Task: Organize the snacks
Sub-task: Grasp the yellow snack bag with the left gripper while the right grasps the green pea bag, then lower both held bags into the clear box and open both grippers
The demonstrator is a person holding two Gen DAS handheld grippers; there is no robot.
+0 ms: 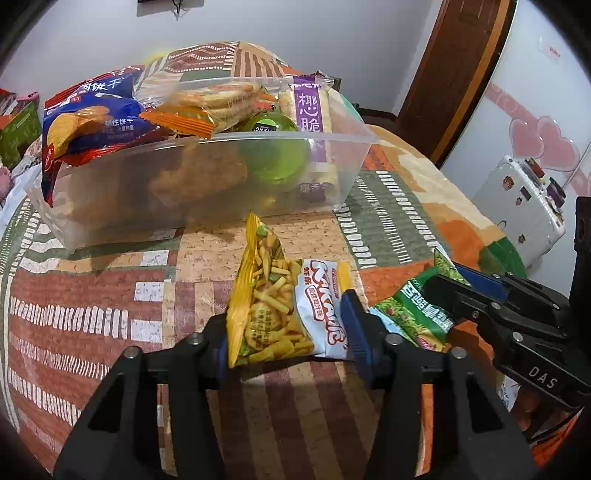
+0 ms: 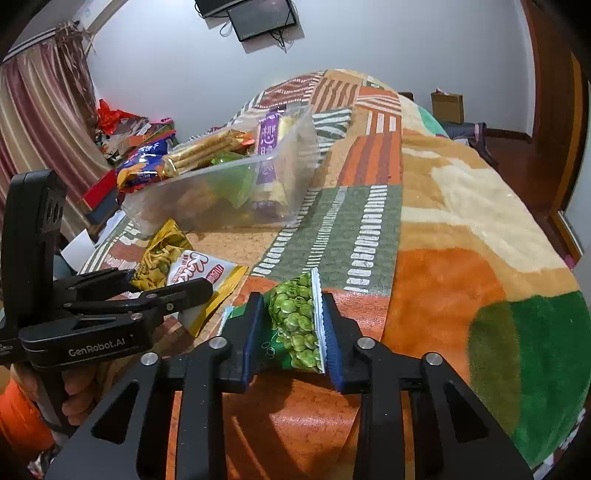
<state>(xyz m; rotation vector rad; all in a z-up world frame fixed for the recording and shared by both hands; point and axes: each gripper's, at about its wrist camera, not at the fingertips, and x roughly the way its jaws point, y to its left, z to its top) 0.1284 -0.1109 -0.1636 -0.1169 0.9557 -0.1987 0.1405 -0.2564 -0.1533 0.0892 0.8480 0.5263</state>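
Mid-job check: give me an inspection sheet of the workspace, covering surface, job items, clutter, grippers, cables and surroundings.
Surface: patchwork blanket, orange, green and striped.
Job items: clear bin holding a blue biscuit bag, cracker pack, green tub and purple bar.
Clutter: boxes and bags heaped by the curtain.
Grippers: left gripper shut on the yellow snack bag; right gripper shut on the green pea bag.
Cables: cords hang below the wall screen.
Surroundings: white wall, wooden door, white suitcase.
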